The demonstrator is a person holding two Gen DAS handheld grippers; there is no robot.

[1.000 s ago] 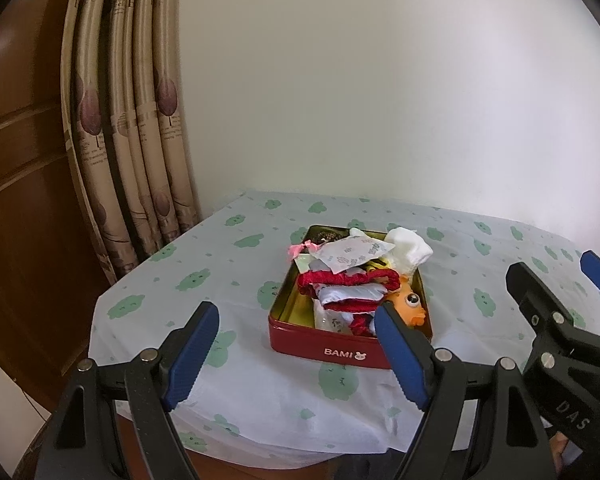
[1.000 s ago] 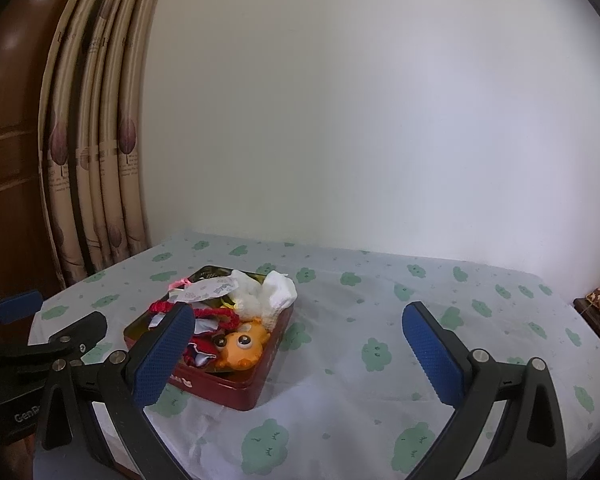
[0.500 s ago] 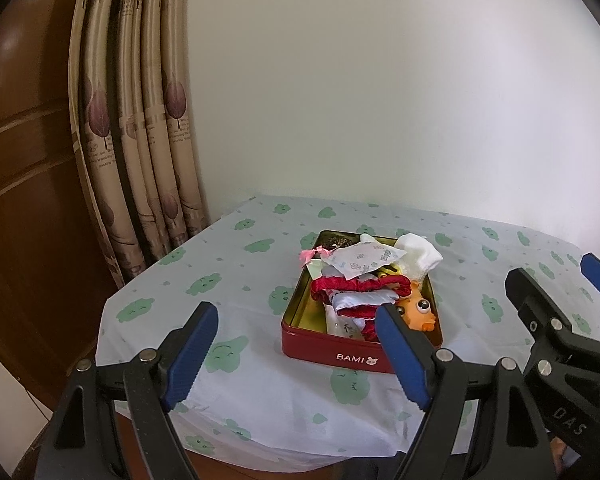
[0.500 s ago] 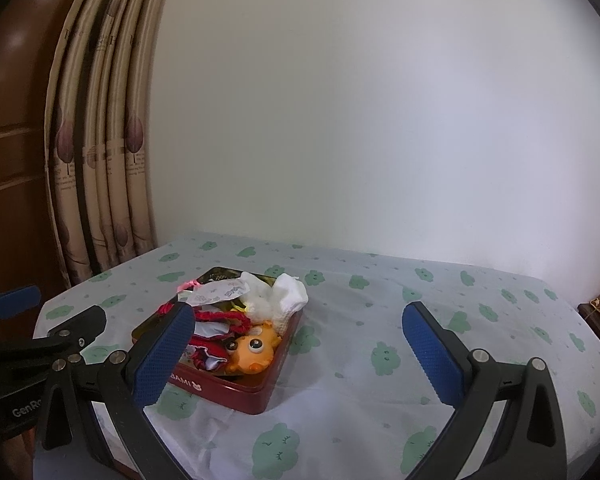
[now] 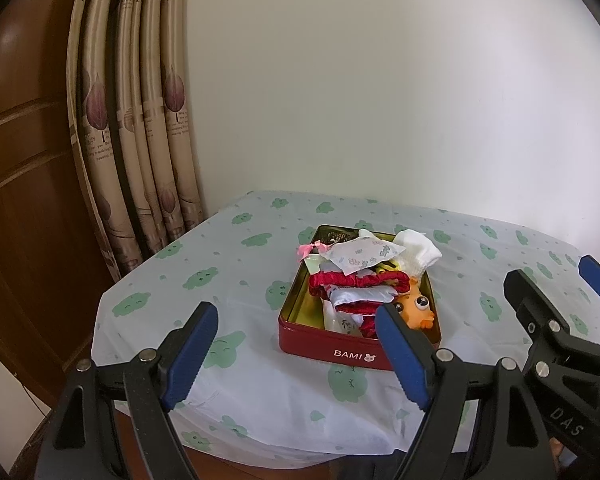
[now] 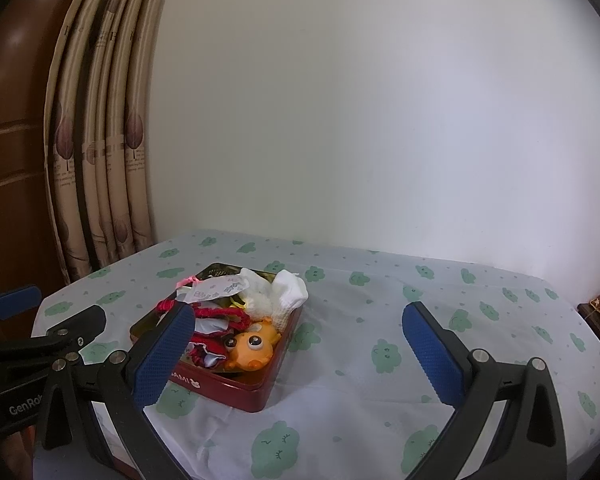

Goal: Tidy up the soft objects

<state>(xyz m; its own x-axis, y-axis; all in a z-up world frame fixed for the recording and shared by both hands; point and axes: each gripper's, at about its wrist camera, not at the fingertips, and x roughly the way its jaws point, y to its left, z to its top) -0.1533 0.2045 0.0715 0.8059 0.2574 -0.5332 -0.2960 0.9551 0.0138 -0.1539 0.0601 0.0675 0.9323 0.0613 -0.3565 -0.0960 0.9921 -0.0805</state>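
A red BAMI tin (image 5: pixel 336 350) stands on the table, also in the right wrist view (image 6: pixel 236 392). It holds a heap of soft things: an orange toy with big eyes (image 5: pixel 416 308) (image 6: pixel 252 346), a white sock (image 5: pixel 418 256) (image 6: pixel 288 296), a red scrunchie (image 5: pixel 356 282) (image 6: pixel 224 314) and a printed white cloth (image 5: pixel 360 256). My left gripper (image 5: pixel 296 354) is open and empty, in front of the tin. My right gripper (image 6: pixel 300 354) is open and empty, near the tin's right side.
The table wears a white cloth with green cloud prints (image 5: pixel 220 272) (image 6: pixel 420 320). Beige curtains (image 5: pixel 140 120) and a brown wooden panel (image 5: pixel 16 160) stand at the left. A plain white wall is behind. The table's front edge is close below both grippers.
Both grippers have drawn back and tilted up, so the tin sits lower and smaller in both views. Both stay open. The tin's contents have not moved.
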